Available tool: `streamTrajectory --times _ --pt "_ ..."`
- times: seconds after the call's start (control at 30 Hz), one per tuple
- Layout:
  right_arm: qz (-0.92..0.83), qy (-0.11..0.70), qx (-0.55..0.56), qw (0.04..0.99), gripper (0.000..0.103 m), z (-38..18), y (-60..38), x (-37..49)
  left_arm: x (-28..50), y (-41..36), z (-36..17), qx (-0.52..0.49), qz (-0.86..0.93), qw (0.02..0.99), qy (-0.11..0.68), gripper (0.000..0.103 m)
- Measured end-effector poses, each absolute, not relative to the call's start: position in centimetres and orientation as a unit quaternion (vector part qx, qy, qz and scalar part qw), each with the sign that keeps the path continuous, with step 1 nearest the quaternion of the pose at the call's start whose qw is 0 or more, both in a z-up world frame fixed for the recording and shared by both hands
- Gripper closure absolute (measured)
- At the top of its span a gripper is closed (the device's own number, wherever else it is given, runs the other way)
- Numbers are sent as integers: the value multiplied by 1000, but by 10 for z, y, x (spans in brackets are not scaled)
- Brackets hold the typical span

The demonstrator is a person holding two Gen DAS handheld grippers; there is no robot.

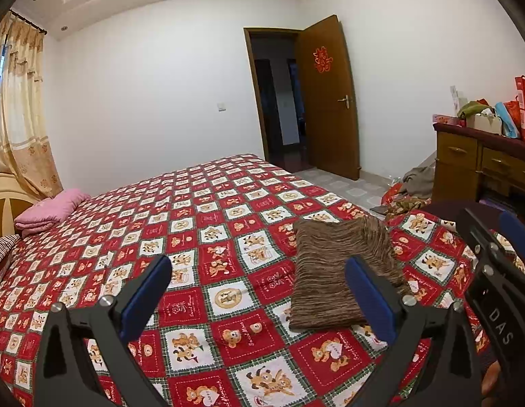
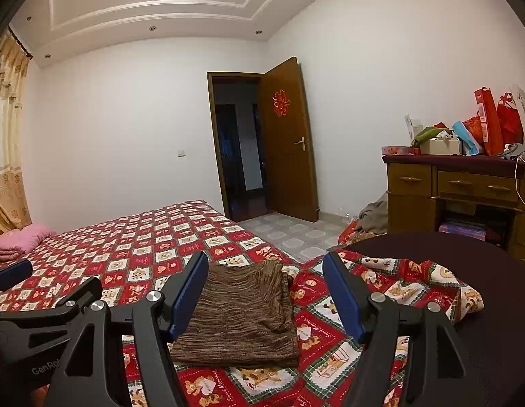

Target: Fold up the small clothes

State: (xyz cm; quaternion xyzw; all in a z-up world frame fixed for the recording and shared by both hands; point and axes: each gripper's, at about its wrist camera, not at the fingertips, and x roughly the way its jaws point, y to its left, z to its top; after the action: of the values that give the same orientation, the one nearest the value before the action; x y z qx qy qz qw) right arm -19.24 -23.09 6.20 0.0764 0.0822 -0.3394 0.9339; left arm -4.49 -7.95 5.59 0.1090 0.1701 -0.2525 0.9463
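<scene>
A brown striped knitted garment lies folded into a rectangle on the red patchwork bedspread. It also shows in the right wrist view. My left gripper is open and empty above the bed; its right finger overlaps the garment's right edge in view. My right gripper is open and empty, held above the garment, which lies between its fingers in view. The right gripper's body shows at the right of the left wrist view.
A folded pink blanket lies at the bed's far left. A wooden dresser with bags on top stands at the right. Clothes lie heaped on the floor by it. An open door is behind the bed.
</scene>
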Motion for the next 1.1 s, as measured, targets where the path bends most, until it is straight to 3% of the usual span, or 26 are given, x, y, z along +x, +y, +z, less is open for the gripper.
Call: streamTrajectory --times 1.1 --pt "-346 83 82 931 32 57 -232 -195 -50 -90 54 131 -242 947 168 0"
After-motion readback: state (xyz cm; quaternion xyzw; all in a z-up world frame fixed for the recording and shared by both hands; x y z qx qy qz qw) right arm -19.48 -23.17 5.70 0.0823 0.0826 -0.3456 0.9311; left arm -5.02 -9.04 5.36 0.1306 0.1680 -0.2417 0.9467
